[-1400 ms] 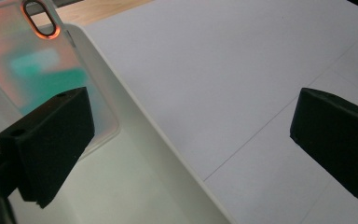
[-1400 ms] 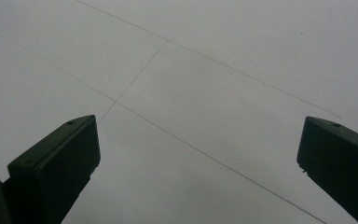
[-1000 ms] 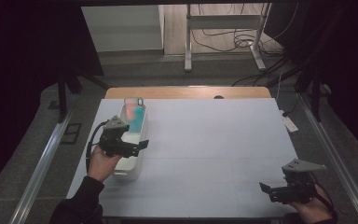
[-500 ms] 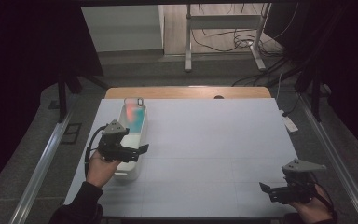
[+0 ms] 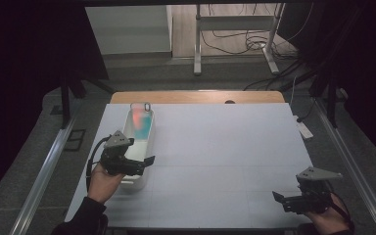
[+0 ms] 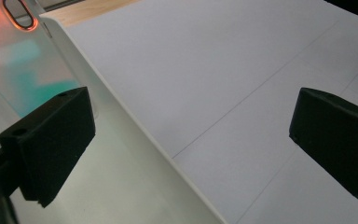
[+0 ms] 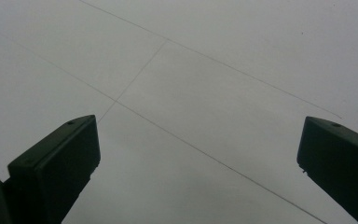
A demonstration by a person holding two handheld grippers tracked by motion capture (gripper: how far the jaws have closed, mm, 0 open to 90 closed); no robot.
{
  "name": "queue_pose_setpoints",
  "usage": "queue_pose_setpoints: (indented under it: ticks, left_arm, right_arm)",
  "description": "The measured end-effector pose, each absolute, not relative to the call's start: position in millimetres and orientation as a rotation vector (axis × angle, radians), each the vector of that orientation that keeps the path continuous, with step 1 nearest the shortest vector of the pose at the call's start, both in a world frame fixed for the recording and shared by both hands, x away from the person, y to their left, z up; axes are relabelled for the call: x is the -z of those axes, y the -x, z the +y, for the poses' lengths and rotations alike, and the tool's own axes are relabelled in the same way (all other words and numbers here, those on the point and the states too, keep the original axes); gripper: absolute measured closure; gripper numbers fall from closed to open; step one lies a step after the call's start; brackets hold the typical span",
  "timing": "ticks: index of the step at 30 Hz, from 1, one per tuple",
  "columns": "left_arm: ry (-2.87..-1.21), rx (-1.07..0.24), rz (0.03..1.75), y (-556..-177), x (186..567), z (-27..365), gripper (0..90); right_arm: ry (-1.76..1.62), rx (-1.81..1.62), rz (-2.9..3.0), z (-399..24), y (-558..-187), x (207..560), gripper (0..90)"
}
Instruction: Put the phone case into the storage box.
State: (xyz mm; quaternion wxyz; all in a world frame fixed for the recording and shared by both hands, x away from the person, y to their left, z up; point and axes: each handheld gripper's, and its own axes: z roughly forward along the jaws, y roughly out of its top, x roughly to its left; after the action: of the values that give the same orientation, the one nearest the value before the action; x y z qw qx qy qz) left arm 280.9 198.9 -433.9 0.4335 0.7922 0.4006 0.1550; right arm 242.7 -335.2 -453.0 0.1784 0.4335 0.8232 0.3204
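Observation:
A long white plastic bin [image 5: 151, 131] lies lengthwise on the left of the white tabletop [image 5: 225, 147]. Blurred red [image 5: 137, 117] and teal [image 5: 145, 128] contents sit at its far end. My left gripper [image 5: 144, 165] is open and hovers at the bin's near end. In the left gripper view, one jaw is over the bin's inside and the other over the table, so the bin's right rim [image 6: 135, 126] runs between them. The teal patch [image 6: 32, 79] shows through the translucent far part. My right gripper [image 5: 283, 199] is open at the near right corner, over bare table [image 7: 200, 93].
A wooden table edge [image 5: 196, 96] shows beyond the white surface. A white power strip [image 5: 303, 129] lies off the right edge. A metal stand [image 5: 235, 39] and cables sit on the floor behind. Metal rails [image 5: 44, 176] run along both sides.
My left gripper has drawn back toward the person along the bin, from its middle to its near end. The right gripper has stayed put.

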Motion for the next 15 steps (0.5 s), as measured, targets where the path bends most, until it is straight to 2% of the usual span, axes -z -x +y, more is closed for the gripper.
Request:
queue_pose_setpoints:
  ticks: [15]
  left_arm:
    - [-1.955, -0.393, 1.0, -260, 433, 206, 0.8]
  right_arm:
    - [-1.226, -0.904, 2.329, -335, -243, 453, 0.0]
